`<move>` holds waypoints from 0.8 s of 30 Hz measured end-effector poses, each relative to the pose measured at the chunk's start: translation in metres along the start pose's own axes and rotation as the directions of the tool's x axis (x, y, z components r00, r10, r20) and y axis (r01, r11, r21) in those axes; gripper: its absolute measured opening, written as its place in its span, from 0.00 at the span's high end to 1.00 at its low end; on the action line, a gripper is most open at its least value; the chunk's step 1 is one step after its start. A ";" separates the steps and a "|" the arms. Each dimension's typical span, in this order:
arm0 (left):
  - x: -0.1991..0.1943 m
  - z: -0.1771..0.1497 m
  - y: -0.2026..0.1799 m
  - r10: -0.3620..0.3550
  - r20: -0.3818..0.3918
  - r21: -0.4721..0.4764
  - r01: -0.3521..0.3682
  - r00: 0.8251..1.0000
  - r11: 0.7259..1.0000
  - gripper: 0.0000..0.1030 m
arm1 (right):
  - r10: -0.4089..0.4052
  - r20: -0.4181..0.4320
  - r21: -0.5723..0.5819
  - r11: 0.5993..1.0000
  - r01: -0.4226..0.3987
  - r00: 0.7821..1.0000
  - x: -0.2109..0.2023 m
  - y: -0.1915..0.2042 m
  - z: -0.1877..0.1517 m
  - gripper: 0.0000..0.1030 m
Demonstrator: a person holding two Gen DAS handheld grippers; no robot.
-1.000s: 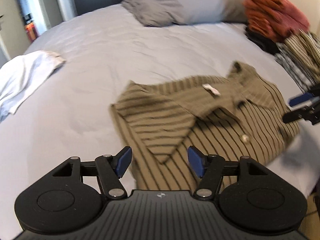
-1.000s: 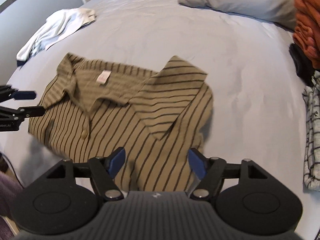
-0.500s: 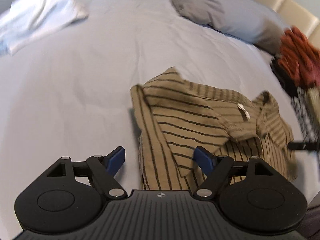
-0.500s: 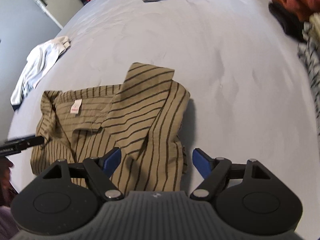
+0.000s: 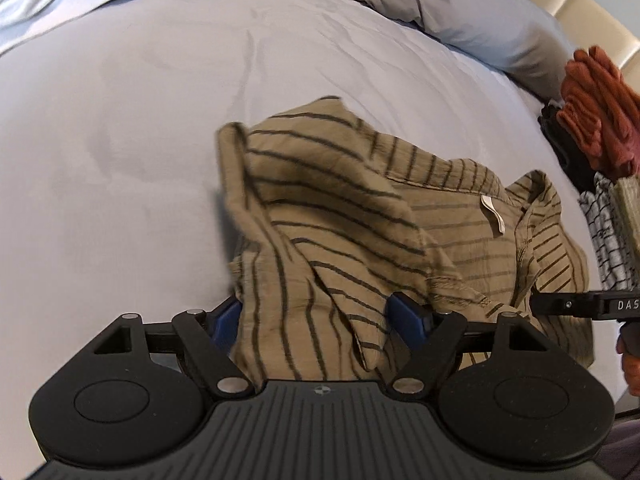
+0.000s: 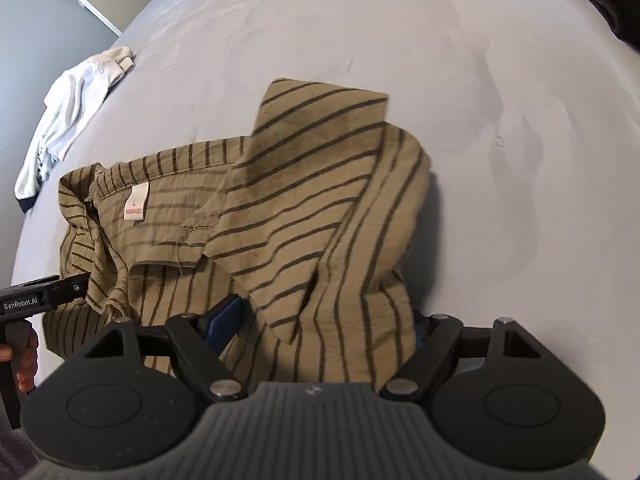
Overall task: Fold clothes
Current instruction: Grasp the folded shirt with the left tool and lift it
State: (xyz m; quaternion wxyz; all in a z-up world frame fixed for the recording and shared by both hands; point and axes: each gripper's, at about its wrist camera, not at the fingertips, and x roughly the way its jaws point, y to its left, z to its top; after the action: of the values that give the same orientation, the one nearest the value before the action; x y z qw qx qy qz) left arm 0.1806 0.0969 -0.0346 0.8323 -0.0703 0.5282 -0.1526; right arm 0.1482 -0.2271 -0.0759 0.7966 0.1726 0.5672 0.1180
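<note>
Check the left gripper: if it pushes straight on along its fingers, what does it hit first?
The tan shirt with dark stripes: its bunched folded edge already sits between the open fingers of the left gripper. The grey bedsheet lies underneath; depth is unclear.

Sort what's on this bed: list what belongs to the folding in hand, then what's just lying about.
In the job:
- striped olive shirt
- left gripper, open, shirt fabric between its pads
- right gripper, open, shirt fabric between its pads

Lying about:
- white garment
- grey pillow
- rust-red clothes
- checked garment
</note>
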 end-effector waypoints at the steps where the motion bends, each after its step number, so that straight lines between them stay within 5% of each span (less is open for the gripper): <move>1: 0.001 0.000 -0.005 0.012 0.002 0.015 -0.012 1.000 1.000 0.28 | -0.013 0.001 -0.011 1.000 0.013 1.000 0.002 0.005 0.000 0.27; 6: 0.002 -0.002 -0.021 0.068 0.027 0.070 -0.070 0.997 0.995 0.38 | -0.035 0.019 -0.058 0.998 0.036 0.999 0.010 0.030 0.001 0.54; 11: -0.007 -0.002 -0.030 0.047 0.063 0.112 -0.054 0.997 0.992 0.73 | -0.016 0.039 -0.060 0.998 0.018 0.999 0.008 0.034 0.004 0.76; 16: -0.018 0.000 -0.031 0.024 0.091 0.113 -0.034 0.996 0.993 0.83 | 0.016 0.080 -0.076 0.997 -0.010 0.997 -0.008 0.039 0.006 0.81; 24: -0.058 0.013 -0.058 -0.014 0.207 0.140 -0.015 0.978 0.990 0.85 | 0.052 0.189 -0.095 0.995 -0.035 0.981 -0.062 0.044 0.013 0.81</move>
State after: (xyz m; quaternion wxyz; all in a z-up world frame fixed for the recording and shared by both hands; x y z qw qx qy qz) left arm 0.1592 0.0610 0.0365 0.8858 -0.0270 0.4264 -0.1812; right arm 0.1403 -0.2128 -0.0006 0.8516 0.1589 0.4782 0.1442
